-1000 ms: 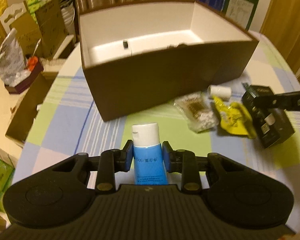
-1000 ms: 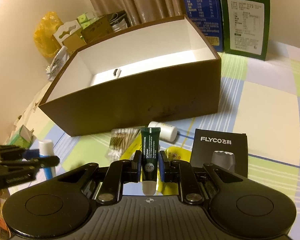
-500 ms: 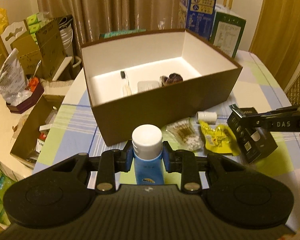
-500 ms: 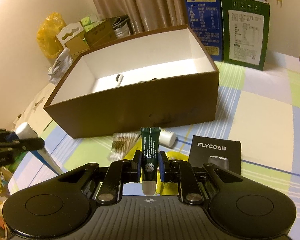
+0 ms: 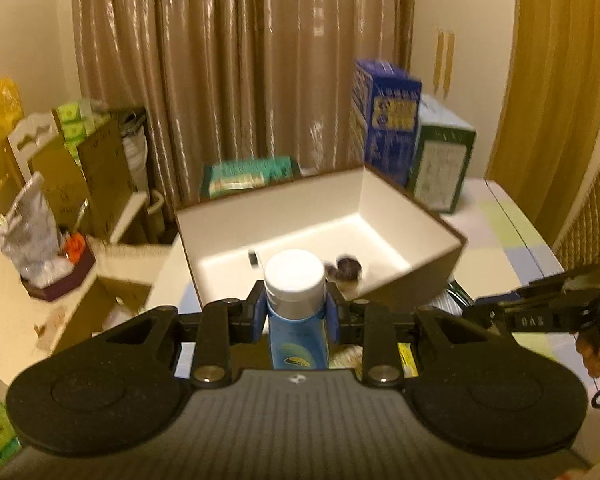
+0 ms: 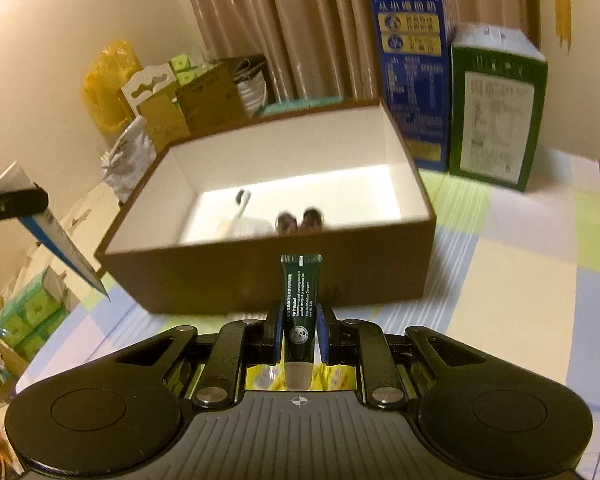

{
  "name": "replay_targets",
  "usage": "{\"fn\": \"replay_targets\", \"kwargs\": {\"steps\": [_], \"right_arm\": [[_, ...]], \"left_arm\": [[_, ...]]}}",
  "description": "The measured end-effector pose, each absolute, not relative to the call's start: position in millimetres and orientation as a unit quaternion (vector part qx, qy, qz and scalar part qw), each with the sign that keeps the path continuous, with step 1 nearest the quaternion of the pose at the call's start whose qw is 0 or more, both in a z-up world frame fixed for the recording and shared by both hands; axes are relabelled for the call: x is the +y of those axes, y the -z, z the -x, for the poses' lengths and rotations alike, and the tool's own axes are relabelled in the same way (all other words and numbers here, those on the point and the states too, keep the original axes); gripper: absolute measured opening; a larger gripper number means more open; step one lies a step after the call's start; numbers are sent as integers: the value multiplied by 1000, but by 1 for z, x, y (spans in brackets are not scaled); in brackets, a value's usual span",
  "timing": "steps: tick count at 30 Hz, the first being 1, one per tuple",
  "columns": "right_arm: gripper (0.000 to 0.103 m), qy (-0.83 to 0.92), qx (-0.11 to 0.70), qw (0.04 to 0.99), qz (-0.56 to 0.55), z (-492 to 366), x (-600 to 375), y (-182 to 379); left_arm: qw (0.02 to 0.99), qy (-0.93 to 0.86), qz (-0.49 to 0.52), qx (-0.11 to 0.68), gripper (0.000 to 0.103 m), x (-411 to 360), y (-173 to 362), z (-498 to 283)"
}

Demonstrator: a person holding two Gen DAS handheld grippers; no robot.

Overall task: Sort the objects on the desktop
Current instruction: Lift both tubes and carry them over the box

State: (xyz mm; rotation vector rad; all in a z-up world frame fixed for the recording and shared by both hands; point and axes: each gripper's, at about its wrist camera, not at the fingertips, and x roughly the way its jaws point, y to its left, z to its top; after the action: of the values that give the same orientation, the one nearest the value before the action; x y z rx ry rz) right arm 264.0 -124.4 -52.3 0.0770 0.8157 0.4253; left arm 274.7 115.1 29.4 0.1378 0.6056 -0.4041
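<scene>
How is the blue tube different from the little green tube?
The blue tube is fat, while the green tube is skinny. The blue tube has a wide white cap pointing away from the camera; the green tube's flat crimped end points away, its pale cap nearest the camera. The blue tube sits in the left gripper, the green in the right gripper. Both are squeezed between fingers.

Brown box [image 6: 284, 276] open-topped, tall cartons [image 6: 414, 76] behind, checked tablecloth [image 6: 520, 264] bare rightward
</scene>
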Motion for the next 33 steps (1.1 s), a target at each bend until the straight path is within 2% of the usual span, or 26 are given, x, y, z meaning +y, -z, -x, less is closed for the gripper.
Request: {"fn": "replay_targets", "kwargs": {"steps": [7,12,23,33], "right_arm": [[14,-211,366,906,-31,-284,-123,29],[14,-217,349,911,-19,-298,-119,17],[14,-214,344,914,-1,-331,-108,15],[14,-189,371,909,14,-370,-107,41]], "left_arm": [[946,187,-63,259,25,118,-55,-304],[945,176,-50,270,25,119,-56,-338],[924,165,-75,336,25,101,-10,-396],[904,148,-93,390,25,88,25,-422]]}}
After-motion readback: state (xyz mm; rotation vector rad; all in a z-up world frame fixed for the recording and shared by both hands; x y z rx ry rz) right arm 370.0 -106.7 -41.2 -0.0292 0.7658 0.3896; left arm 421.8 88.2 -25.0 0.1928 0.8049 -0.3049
